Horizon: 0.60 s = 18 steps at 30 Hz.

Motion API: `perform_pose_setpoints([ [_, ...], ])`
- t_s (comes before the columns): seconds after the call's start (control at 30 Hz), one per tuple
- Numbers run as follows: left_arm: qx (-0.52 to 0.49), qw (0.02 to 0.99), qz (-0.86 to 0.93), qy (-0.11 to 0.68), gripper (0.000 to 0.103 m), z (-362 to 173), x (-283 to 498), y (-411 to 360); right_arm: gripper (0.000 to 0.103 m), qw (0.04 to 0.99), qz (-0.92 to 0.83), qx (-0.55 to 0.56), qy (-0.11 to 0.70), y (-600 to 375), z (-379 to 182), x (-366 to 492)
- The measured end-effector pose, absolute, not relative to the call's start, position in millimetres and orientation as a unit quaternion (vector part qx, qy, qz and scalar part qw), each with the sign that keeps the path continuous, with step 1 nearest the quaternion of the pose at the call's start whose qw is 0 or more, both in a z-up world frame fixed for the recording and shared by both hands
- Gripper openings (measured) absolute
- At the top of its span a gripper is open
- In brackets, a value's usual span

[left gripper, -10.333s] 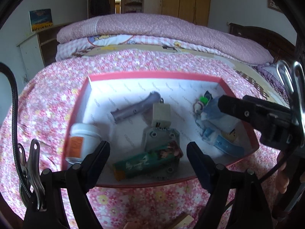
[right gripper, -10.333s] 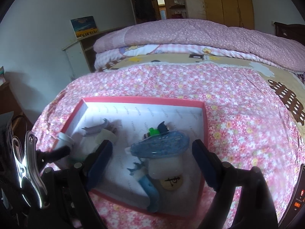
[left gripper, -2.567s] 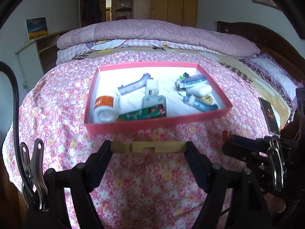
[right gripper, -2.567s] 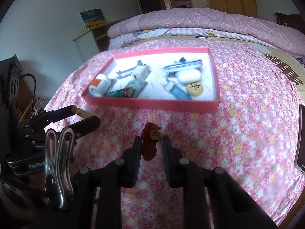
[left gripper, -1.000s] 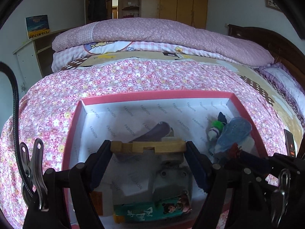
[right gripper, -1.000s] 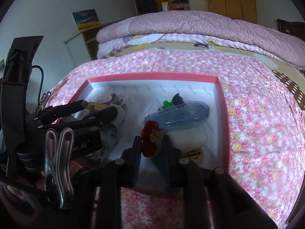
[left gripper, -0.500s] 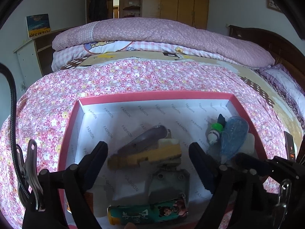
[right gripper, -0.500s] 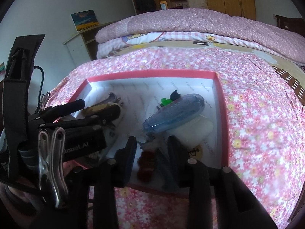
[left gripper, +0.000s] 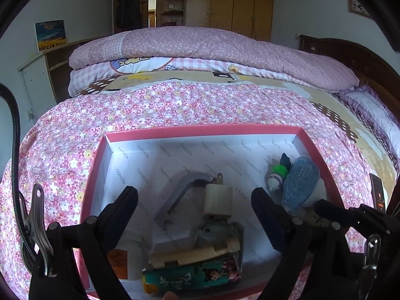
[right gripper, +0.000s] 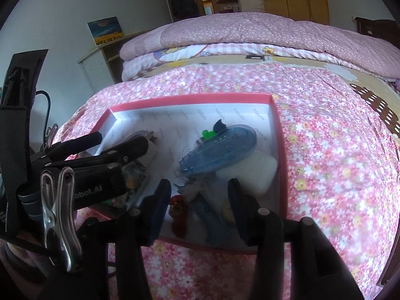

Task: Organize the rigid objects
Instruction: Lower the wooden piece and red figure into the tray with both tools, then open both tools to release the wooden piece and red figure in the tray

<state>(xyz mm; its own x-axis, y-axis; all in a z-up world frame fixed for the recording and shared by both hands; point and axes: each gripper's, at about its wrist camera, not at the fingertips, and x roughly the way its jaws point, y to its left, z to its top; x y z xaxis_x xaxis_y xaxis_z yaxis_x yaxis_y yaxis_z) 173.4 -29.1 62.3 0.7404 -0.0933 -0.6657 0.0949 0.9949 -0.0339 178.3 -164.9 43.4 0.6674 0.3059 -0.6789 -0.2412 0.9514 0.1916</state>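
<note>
On the bed's flowered cover, a pink-rimmed tray [left gripper: 95, 175] is sitting near the foot edge, crowded with small things. Over its left half the left gripper [left gripper: 193, 206] is hovering with its jaws spread wide and gripping nothing; beneath it a wooden block [left gripper: 190, 253] is lying across a grey metal part [left gripper: 225, 230] and touching a green tube [left gripper: 195, 276], with a white bottle [left gripper: 127, 257] just beside. Over the right half the right gripper [right gripper: 200, 200] is hanging wide too, empty, and a small red figure [right gripper: 178, 215] is lying between its fingers beside a blue tape dispenser [right gripper: 220, 150].
</note>
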Motion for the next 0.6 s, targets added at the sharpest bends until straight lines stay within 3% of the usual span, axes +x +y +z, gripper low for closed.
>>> perform_pose_setpoints([
  [0.6,0.003,0.933,-0.052,0.357,0.095,76,147,-34,0.049,0.917,0.145,0.049,0.369,-171,52,161],
])
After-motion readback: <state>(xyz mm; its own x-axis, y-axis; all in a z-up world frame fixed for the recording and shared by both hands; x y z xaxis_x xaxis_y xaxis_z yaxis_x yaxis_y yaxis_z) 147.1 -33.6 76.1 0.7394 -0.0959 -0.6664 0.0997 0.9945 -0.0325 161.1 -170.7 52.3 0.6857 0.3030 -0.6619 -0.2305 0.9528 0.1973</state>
